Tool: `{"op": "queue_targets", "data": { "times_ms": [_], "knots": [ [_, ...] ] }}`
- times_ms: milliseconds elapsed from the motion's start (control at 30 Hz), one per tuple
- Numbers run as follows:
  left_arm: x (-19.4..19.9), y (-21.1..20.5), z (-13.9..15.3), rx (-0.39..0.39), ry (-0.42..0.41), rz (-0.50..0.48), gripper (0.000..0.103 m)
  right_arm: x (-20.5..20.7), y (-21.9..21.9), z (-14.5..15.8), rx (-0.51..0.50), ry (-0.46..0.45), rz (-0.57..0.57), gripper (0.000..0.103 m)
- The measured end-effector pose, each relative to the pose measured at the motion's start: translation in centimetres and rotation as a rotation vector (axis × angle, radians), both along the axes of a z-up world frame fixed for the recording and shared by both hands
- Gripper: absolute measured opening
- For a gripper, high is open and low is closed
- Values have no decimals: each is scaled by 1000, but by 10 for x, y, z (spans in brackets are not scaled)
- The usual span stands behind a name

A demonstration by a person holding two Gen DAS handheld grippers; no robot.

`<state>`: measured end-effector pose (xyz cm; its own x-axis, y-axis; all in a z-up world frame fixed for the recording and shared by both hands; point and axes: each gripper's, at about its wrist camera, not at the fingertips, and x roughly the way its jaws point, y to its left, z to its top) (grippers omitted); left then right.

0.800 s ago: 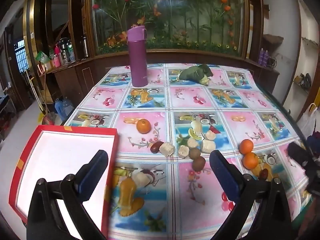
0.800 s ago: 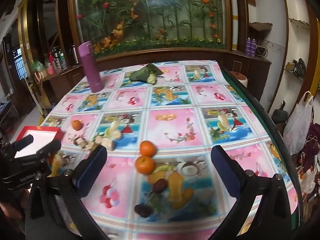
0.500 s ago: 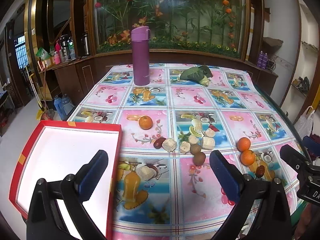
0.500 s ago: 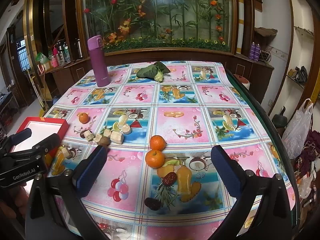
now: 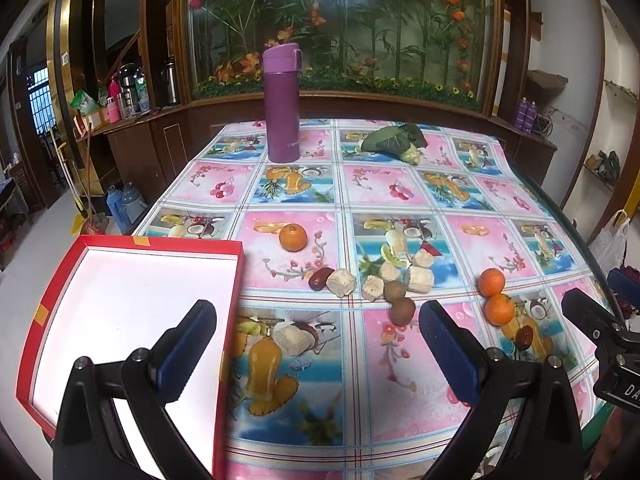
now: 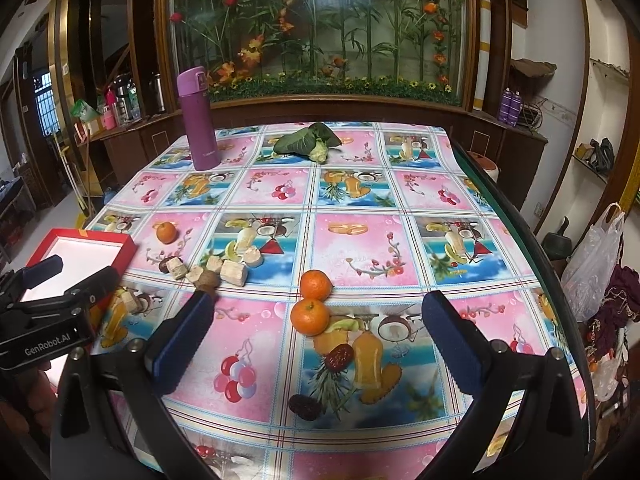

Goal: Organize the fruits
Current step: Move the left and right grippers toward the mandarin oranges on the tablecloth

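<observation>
A red box point(image 5: 232, 320) with a white inside lies at the table's left front, under my left gripper's left finger. My left gripper point(image 5: 316, 316) hangs open above the cloth, with nothing between its fingers. Just ahead of it lie a lone orange point(image 5: 293, 237), a date point(image 5: 320, 278), several beige chunks point(image 5: 341, 283) and two brown round fruits point(image 5: 403, 311). My right gripper point(image 6: 318, 302) is open too, above two oranges point(image 6: 310, 317) that touch each other. Two dates point(image 6: 339, 356) lie nearer to it. Each gripper shows at the edge of the other's view.
A tall purple flask point(image 5: 283, 104) and a green leafy vegetable point(image 5: 394, 139) stand at the table's far end. The table's right edge point(image 6: 532, 248) drops off beside a plastic bag point(image 6: 596, 260). The printed fruit on the cloth is only a pattern.
The right gripper's view has swung a little leftward, so the oranges sit further right in it, then steadied. The left view has barely shifted. Both grippers stay open and empty.
</observation>
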<state>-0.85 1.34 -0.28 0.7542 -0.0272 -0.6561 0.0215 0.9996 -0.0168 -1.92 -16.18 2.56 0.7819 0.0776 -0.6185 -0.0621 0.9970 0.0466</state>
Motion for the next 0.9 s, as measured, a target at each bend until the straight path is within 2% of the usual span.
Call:
{"op": "queue_targets", "data": {
  "times_ms": [100, 167, 233, 367, 500, 567, 800, 900],
  "knots": [
    [1, 6, 0, 10, 17, -23, 101, 0, -2, -7, -32, 18, 11, 103],
    [2, 6, -3, 78, 33, -46, 101, 0, -6, -16, -68, 43, 8, 103],
    [4, 9, -6, 88, 57, -70, 101, 2, -13, -28, -95, 73, 8, 103],
    [7, 24, -6, 156, 62, -30, 101, 9, -25, -44, -72, 127, 22, 103],
    [12, 35, -1, 126, 42, -5, 101, 21, -20, -46, -55, 117, 68, 101],
    [13, 38, 2, 127, 32, 2, 101, 31, -13, -47, -41, 134, 101, 89],
    [19, 38, 7, 138, 37, 3, 101, 69, 3, -72, -54, 255, 154, 64],
    [23, 25, 8, 149, 31, -25, 101, 76, 2, -84, -40, 311, 158, 45]
  ]
}}
